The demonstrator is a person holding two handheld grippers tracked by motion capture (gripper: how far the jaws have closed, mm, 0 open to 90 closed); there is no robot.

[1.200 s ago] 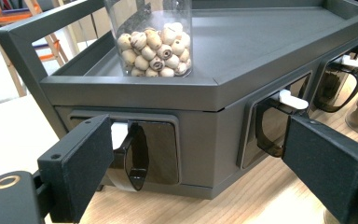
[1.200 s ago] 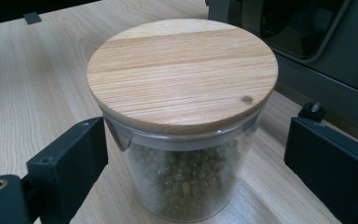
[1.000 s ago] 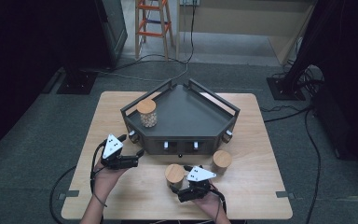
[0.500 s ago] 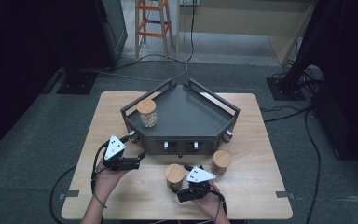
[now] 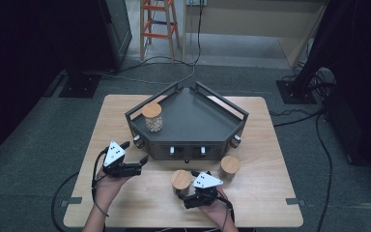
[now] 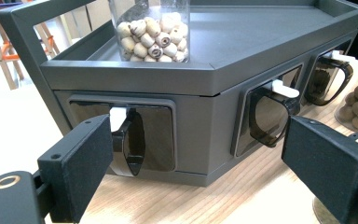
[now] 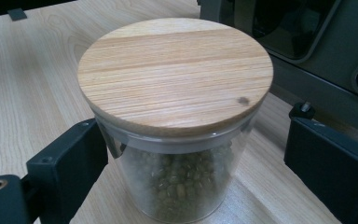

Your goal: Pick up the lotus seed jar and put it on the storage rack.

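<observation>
Glass jar of green beans with round wooden lid [image 7: 175, 121] stands on light wooden table [image 5: 270, 193], between spread jaws of right hand-held gripper [image 7: 196, 163] (no contact). Left hand-held gripper [image 6: 191, 172] open, facing dark grey angular rack [image 6: 223, 88].

Right tongs [image 5: 182, 193] beside wood-lidded jar [image 5: 180, 180], perhaps touching; left tongs [image 5: 144, 161] near grey cabinet [image 5: 189, 121].

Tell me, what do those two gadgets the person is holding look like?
Each hand carries a black device. The left gripper and right gripper both wear a pale three-cornered plate dotted with small dark marks on top, and a black cable trails from each. Up close, the fingers are flat, square-edged black blocks with a matte surface, hinged near a brass-coloured ring.
</observation>
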